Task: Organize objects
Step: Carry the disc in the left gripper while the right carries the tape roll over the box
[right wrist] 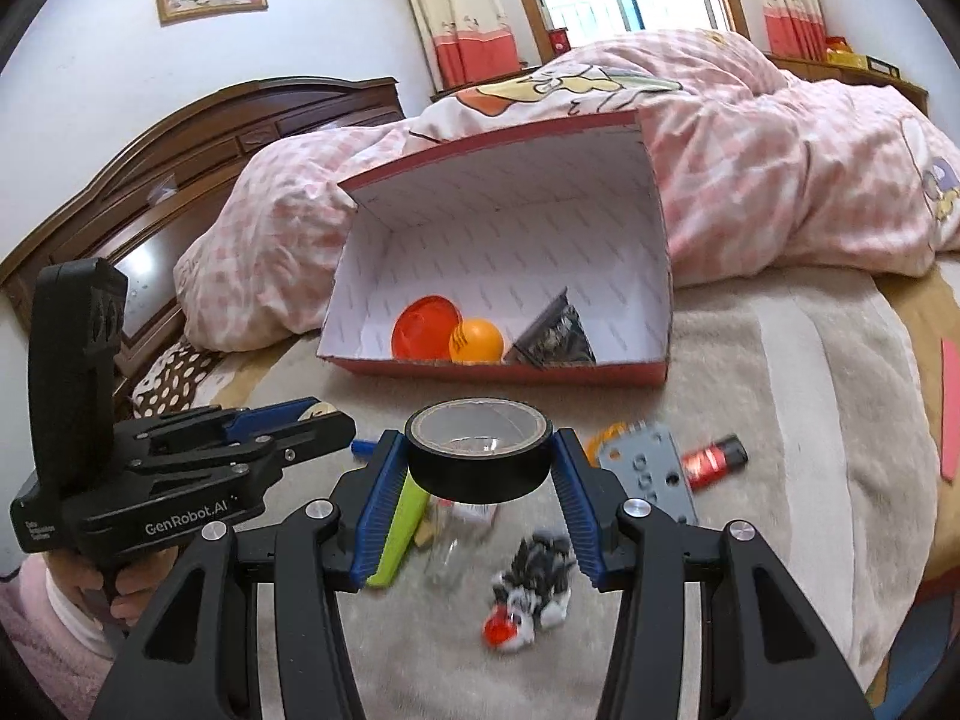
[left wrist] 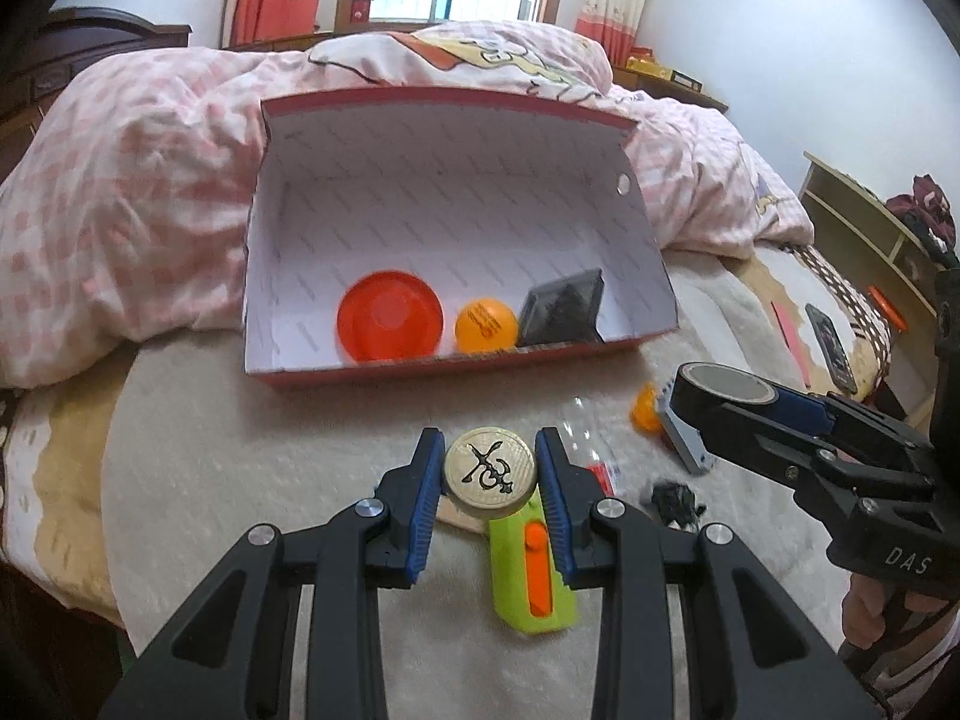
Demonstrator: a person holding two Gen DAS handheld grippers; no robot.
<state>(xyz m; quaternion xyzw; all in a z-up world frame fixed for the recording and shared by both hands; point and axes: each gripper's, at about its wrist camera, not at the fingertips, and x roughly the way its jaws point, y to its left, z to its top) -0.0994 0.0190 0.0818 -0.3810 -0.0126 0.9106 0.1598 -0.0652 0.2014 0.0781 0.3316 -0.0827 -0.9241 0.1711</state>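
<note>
My left gripper [left wrist: 491, 474] is shut on a gold coin-like disc [left wrist: 491, 471] with a black emblem, held above the beige blanket in front of the box. My right gripper [right wrist: 479, 456] is shut on a roll of black tape [right wrist: 479, 457]; the left wrist view shows that roll of black tape [left wrist: 723, 391] at the right. The red cardboard box [left wrist: 444, 369] with a white inside lies open ahead. In it are an orange lid [left wrist: 390, 324], an orange ball [left wrist: 486, 325] and a dark packet [left wrist: 561, 309]. The left gripper [right wrist: 318, 414] shows at the left of the right wrist view.
On the blanket lie a green and orange utility knife [left wrist: 531, 570], a grey perforated plate [right wrist: 651, 474], a small red bottle [right wrist: 714, 459], a clear jar [right wrist: 456, 546] and a black-and-white plush toy [right wrist: 531, 594]. A pink checked quilt [left wrist: 138, 192] is heaped behind the box. A phone [left wrist: 831, 348] lies far right.
</note>
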